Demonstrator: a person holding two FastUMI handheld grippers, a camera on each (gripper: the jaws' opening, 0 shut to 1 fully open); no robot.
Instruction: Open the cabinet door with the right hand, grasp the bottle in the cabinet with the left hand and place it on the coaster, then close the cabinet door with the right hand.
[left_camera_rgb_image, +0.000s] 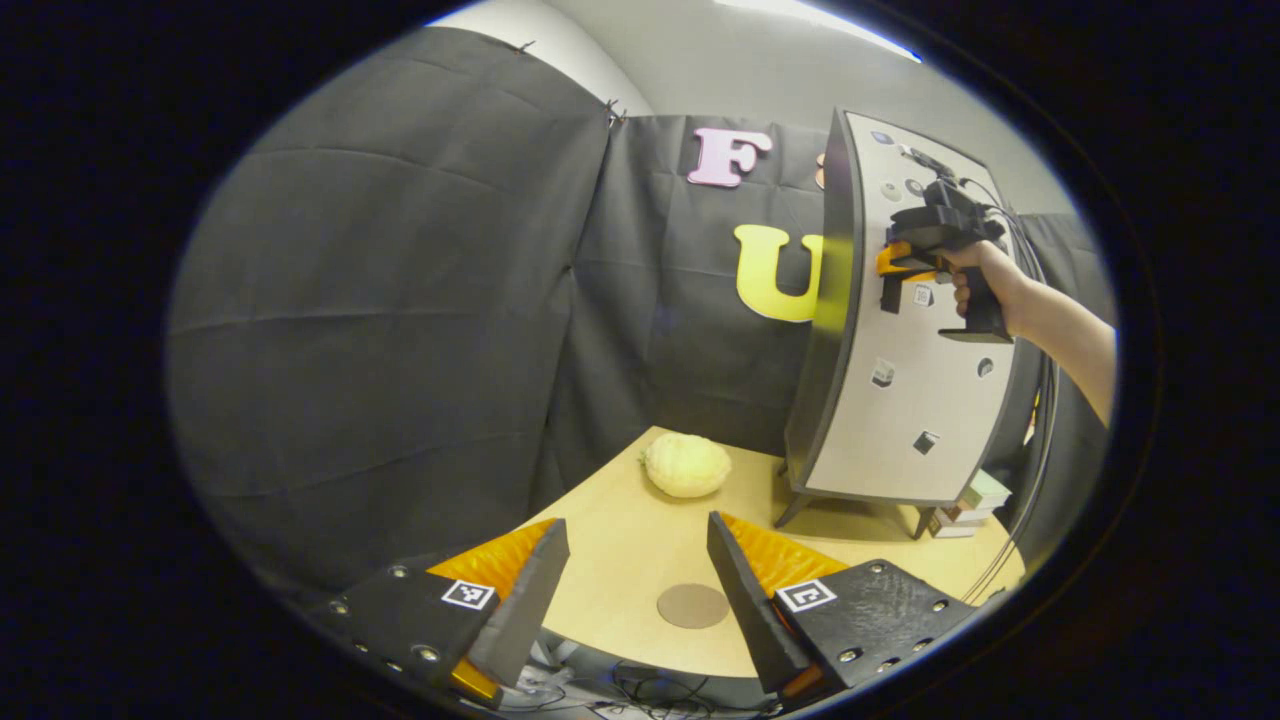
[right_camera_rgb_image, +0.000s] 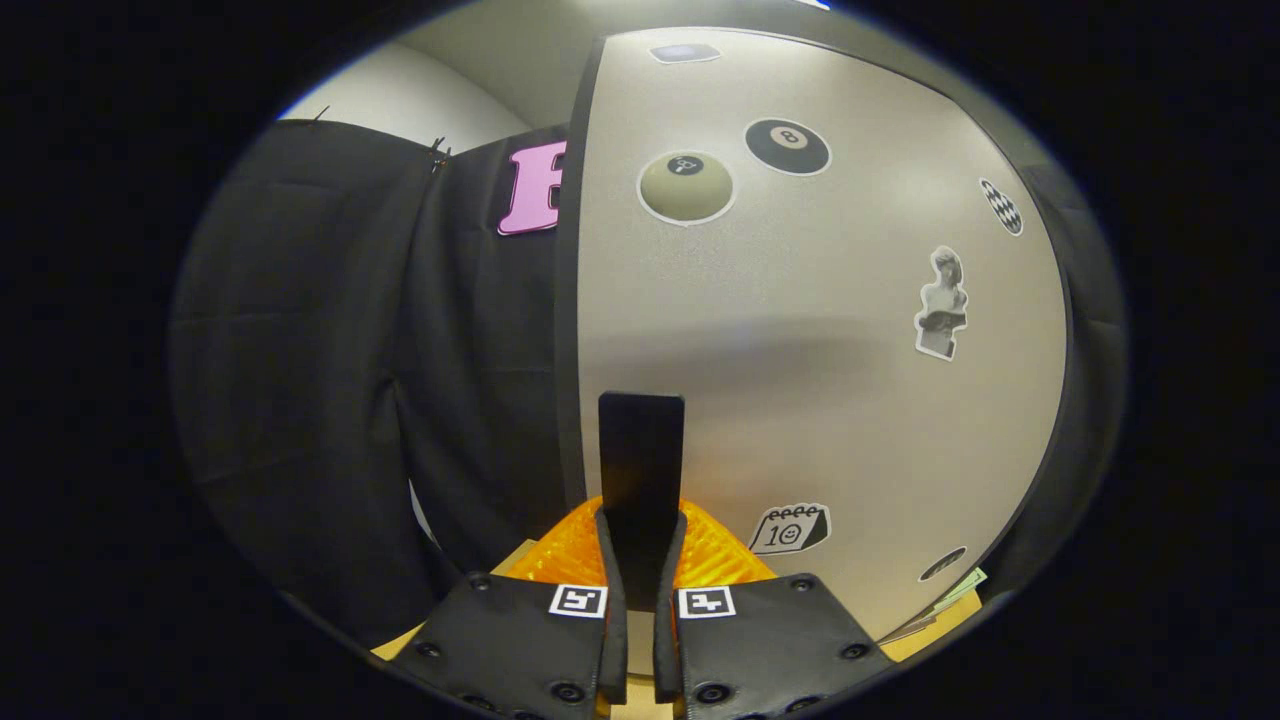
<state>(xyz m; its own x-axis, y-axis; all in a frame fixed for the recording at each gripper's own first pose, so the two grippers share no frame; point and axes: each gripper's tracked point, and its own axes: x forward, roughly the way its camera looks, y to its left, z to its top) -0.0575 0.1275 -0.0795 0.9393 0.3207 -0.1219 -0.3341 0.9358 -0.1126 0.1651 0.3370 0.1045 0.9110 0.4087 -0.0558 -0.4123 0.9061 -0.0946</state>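
Observation:
The cabinet (left_camera_rgb_image: 905, 410) stands at the table's far right, its grey stickered door (right_camera_rgb_image: 820, 340) lying flush with the dark body. Whatever is inside is hidden. My right gripper (right_camera_rgb_image: 641, 520) is shut on the door's black vertical handle (right_camera_rgb_image: 641, 450). From the left gripper view, that right gripper (left_camera_rgb_image: 905, 270) sits high on the door, held by a hand (left_camera_rgb_image: 985, 285). My left gripper (left_camera_rgb_image: 636, 522) hovers open over the table's near edge, nothing between its fingers. A round brown coaster (left_camera_rgb_image: 692, 605) lies on the table just beyond and below them.
A pale yellow round lumpy object (left_camera_rgb_image: 686, 465) rests on the wooden table (left_camera_rgb_image: 620, 545) left of the cabinet's legs. A small stack of flat items (left_camera_rgb_image: 972, 503) lies by the cabinet's right foot. Cables (left_camera_rgb_image: 1035, 470) hang down at the right.

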